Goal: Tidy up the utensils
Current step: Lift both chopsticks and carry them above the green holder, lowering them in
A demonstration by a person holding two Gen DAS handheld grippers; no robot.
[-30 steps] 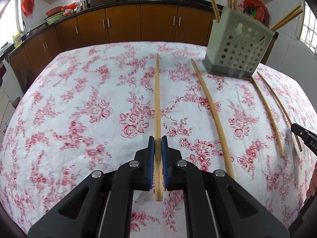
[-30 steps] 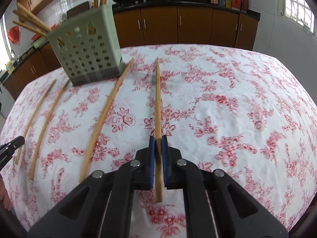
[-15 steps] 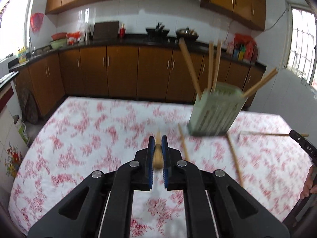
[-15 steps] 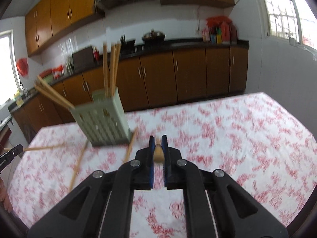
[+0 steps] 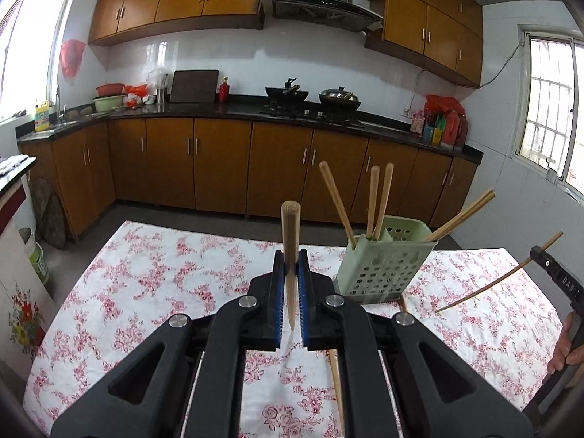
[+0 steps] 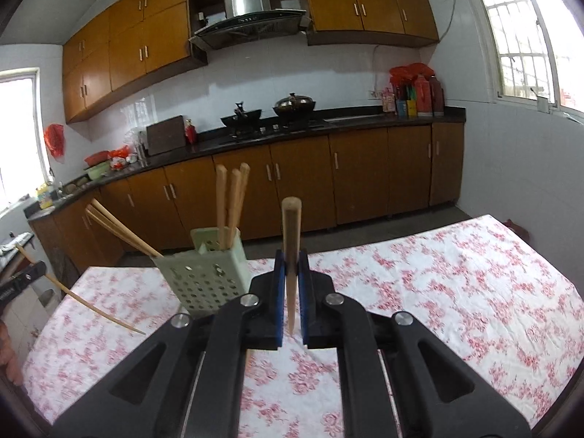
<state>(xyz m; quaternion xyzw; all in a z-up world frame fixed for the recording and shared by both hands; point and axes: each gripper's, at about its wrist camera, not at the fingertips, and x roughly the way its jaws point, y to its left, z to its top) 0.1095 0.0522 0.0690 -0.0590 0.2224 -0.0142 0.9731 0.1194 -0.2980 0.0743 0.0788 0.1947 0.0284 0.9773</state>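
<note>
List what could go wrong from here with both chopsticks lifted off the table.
1. Each tongs pinches its chopstick near the thin tip: the left tongs chopstick and the right tongs chopstick could pivot or slip.
2. The green holder already has chopsticks leaning at angles; a new one could catch on them or tip it.
3. Both tongs heading for one holder could collide.

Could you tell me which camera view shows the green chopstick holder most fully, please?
The left wrist view: the green chopstick holder shows its open top, perforated front and nearly its whole base, just right of the left gripper. In the right wrist view the holder has its lower right corner hidden behind the right gripper.
</note>
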